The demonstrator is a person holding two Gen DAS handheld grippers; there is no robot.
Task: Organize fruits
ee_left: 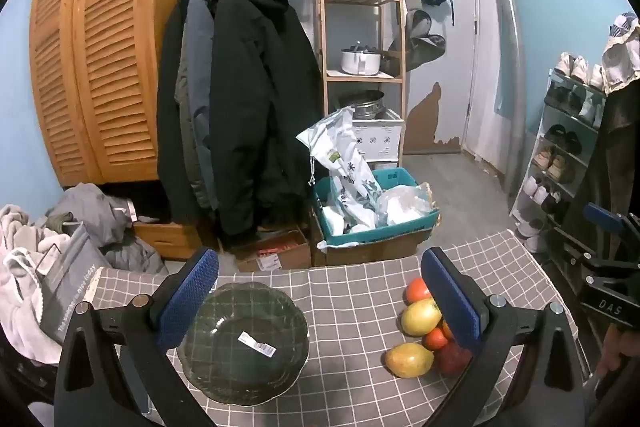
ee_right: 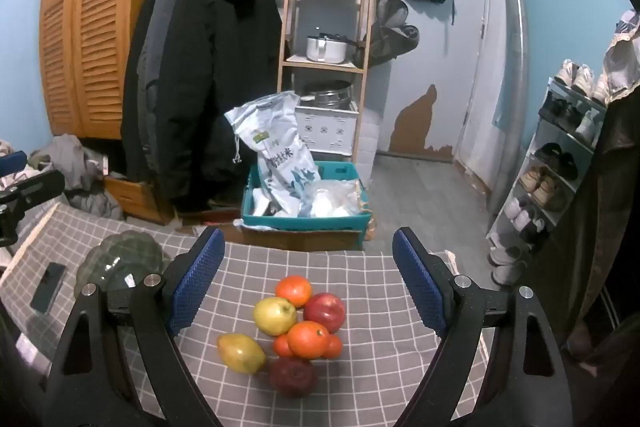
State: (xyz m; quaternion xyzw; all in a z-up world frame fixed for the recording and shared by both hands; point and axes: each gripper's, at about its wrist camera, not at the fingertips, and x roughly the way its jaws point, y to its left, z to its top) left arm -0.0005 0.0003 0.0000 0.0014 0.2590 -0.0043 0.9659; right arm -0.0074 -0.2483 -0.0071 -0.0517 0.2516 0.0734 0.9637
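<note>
A dark green glass bowl [ee_left: 244,343] with a sticker inside sits on the grey checked tablecloth [ee_left: 344,307], under my open, empty left gripper [ee_left: 316,301]. It also shows at the left in the right wrist view [ee_right: 120,263]. A pile of fruit lies to its right: yellow mangoes [ee_right: 275,315] [ee_right: 241,353], oranges [ee_right: 308,339] [ee_right: 294,290], a red apple [ee_right: 325,311] and a dark red fruit [ee_right: 293,375]. My right gripper [ee_right: 308,281] is open and empty, above the pile. The pile [ee_left: 420,317] is partly hidden behind the left gripper's right finger.
A black phone [ee_right: 49,287] lies on the table's left part. Beyond the far table edge stand a teal crate [ee_right: 306,199] with bags, a cardboard box, hanging coats [ee_left: 236,107], a wooden shelf and a shoe rack [ee_right: 556,163]. Laundry is piled at the left [ee_left: 24,259].
</note>
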